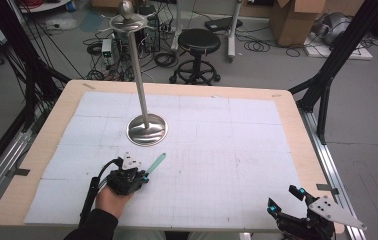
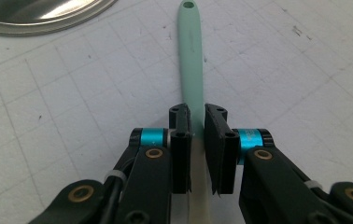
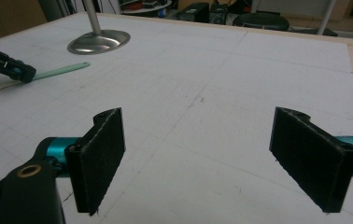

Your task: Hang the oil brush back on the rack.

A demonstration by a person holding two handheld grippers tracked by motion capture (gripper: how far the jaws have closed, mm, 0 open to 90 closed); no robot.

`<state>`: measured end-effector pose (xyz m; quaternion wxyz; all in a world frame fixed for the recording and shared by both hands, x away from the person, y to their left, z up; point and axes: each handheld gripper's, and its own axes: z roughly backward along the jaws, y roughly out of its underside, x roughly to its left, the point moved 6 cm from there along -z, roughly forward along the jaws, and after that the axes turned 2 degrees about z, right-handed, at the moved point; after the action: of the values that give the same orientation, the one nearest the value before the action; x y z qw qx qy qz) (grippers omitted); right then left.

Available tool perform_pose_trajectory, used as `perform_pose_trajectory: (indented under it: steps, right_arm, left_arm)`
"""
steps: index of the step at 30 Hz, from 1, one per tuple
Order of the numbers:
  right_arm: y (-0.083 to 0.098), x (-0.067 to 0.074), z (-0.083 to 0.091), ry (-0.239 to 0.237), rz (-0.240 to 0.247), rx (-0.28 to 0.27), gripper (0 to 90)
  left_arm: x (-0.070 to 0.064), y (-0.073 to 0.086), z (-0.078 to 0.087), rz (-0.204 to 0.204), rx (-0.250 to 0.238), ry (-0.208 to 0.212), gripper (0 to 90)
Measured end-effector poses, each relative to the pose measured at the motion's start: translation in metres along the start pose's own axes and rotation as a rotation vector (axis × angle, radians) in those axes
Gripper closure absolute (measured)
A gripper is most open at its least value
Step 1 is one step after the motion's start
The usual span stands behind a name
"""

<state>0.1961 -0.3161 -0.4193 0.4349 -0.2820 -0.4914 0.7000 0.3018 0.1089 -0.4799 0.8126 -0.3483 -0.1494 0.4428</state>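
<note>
A mint-green spatula handle (image 2: 191, 56) with a small hole at its far end lies on the white gridded mat (image 1: 217, 150). My left gripper (image 2: 197, 122) is shut on this handle where it meets the cream-coloured blade part, which runs back under the jaws. From above, the handle (image 1: 157, 162) points up and right from the left gripper (image 1: 144, 176), toward the metal stand base (image 1: 147, 130). My right gripper (image 1: 286, 197) hovers open at the near right corner of the mat, its pads (image 3: 101, 156) wide apart and nothing between them.
A tall metal pole (image 1: 138, 70) rises from the round steel base at the mat's left centre. The wooden table edge (image 1: 297, 125) frames the mat. Behind the table are a black stool (image 1: 198, 42), cables and cardboard boxes.
</note>
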Motion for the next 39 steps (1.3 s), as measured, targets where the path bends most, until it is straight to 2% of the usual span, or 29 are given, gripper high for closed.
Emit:
perform_pose_trajectory:
  steps: [4, 10, 16, 20, 22, 26, 30, 35, 39]
  right_arm:
    - [0.0, 0.0, 0.0, -0.002, -0.001, 0.001, 16.8]
    - [0.0, 0.0, -0.001, -0.003, -0.001, 0.0, 16.8]
    - [0.001, -0.001, -0.002, -0.002, -0.005, 0.004, 16.9]
    - [-0.001, 0.002, -0.003, -0.015, -0.009, 0.0, 16.8]
    - [-0.002, 0.004, -0.005, -0.026, -0.006, -0.003, 16.8]
    - [-0.009, 0.008, -0.007, -0.087, -0.05, -0.05, 16.7]
    - [-0.019, 0.018, -0.014, -0.19, -0.093, -0.092, 16.7]
    - [-0.034, 0.036, -0.025, -0.287, -0.08, -0.111, 16.7]
    - [-0.05, 0.064, -0.039, -0.385, -0.031, -0.111, 16.8]
  left_arm:
    - [0.001, 0.0, 0.0, 0.02, 0.005, 0.012, 81.1]
    - [0.004, -0.001, 0.001, 0.074, -0.003, 0.033, 81.5]
    - [0.01, -0.008, 0.023, 0.149, -0.133, 0.103, 81.6]
    - [0.01, -0.012, 0.043, 0.164, -0.241, 0.164, 81.5]
    - [0.01, -0.012, 0.053, 0.157, -0.289, 0.199, 81.5]
    - [0.009, -0.01, 0.069, 0.171, -0.385, 0.26, 81.5]
    - [0.001, -0.014, 0.079, 0.17, -0.428, 0.316, 81.5]
    - [-0.022, -0.021, 0.088, 0.096, -0.462, 0.364, 81.5]
    - [-0.035, -0.025, 0.093, 0.048, -0.476, 0.37, 81.4]
